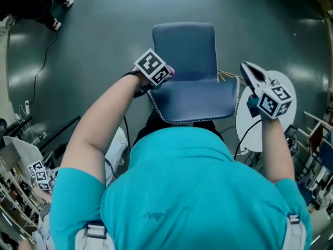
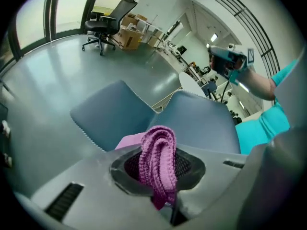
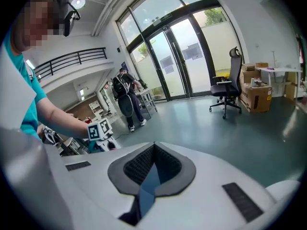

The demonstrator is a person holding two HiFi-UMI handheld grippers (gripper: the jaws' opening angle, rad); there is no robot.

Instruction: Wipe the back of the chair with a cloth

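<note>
Cloth (image 2: 157, 150), pink knit, is clamped bunched in the left gripper (image 2: 160, 181) at the left edge of the chair back (image 1: 197, 100). Right gripper (image 3: 152, 152) is closed on nothing, raised at right. Risk: wiping drag may pull the cloth free, so the jaws scrape the upholstery. No legible writing; square markers only.
</note>
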